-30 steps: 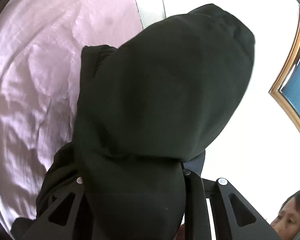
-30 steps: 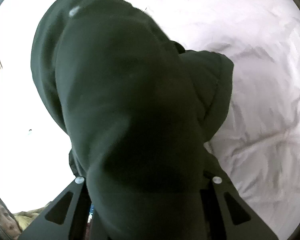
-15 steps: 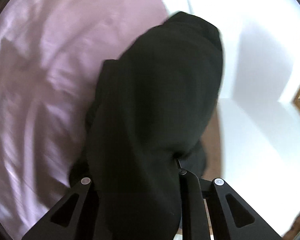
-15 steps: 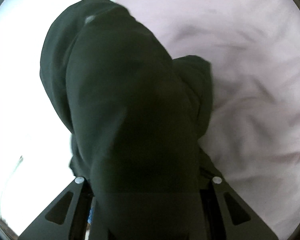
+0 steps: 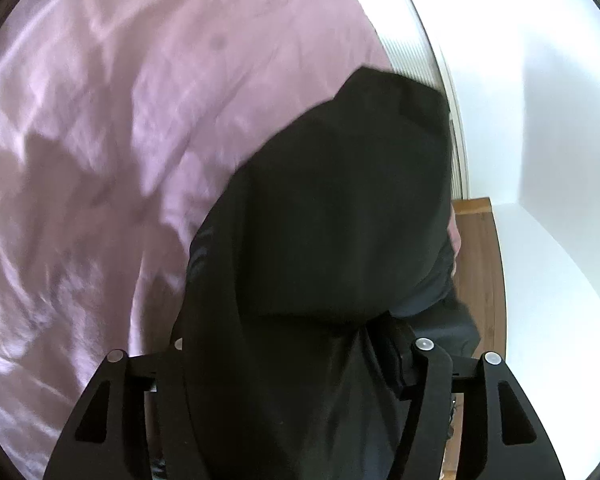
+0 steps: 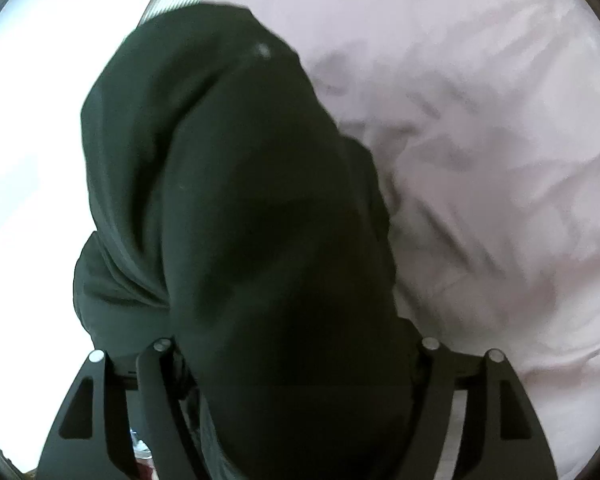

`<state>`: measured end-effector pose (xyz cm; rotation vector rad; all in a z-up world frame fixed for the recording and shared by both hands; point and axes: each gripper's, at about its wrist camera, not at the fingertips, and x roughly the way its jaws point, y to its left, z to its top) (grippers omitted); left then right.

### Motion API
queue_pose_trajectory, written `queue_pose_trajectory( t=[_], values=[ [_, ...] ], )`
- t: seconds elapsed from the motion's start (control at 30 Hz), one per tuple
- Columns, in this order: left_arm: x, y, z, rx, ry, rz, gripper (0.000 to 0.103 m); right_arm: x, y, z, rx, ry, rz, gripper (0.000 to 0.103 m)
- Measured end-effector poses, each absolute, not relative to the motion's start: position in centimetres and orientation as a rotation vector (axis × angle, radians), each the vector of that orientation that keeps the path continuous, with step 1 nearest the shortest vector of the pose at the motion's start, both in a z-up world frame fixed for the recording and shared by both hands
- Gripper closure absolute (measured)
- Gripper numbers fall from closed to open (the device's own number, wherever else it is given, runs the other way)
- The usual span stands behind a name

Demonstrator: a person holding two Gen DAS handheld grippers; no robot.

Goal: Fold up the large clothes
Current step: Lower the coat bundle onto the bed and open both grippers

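Note:
A large black garment (image 5: 332,240) hangs bunched from my left gripper (image 5: 296,360), which is shut on it; the cloth drapes over the jaws and hides the fingertips. The same black garment (image 6: 252,220) fills the right wrist view, held by my right gripper (image 6: 296,360), which is shut on it with its fingertips hidden too. Both grippers hold the garment lifted above a pink bedsheet (image 5: 100,140), which also shows in the right wrist view (image 6: 480,160).
A white wall (image 5: 540,120) and a strip of wooden floor (image 5: 480,272) lie to the right of the bed in the left wrist view. A ribbed white radiator (image 5: 412,52) stands by the bed's far edge.
Both grippers have tilted down toward the bed with the garment. The window and the person's face have left the views; more of the pink sheet and the floor show now.

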<state>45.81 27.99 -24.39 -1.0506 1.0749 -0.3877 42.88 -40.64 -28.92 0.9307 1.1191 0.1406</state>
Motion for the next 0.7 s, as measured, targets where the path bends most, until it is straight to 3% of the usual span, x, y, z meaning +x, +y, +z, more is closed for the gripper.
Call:
queue_pose_trajectory(
  t=[0.33,0.47,0.63,0.7],
  values=[
    [46.2,29.3,-17.5,-0.828,0.985,-0.267,0.028,41.6,-42.8,-23.8,0.733,1.047,-0.005,0.013],
    [43.3,29.7,-14.7,-0.789,0.897,-0.181,0.023,40.1,-44.8,-21.7,0.685,0.978,-0.063,0.013],
    [38.3,29.2,-9.0,-0.717,0.817,-0.109,0.018,39.7,-46.7,-13.1,0.622,0.905,-0.094,0.012],
    [35.8,27.9,-6.5,-0.661,0.787,-0.105,0.015,38.0,-46.7,-10.1,0.576,0.877,-0.095,0.006]
  ],
)
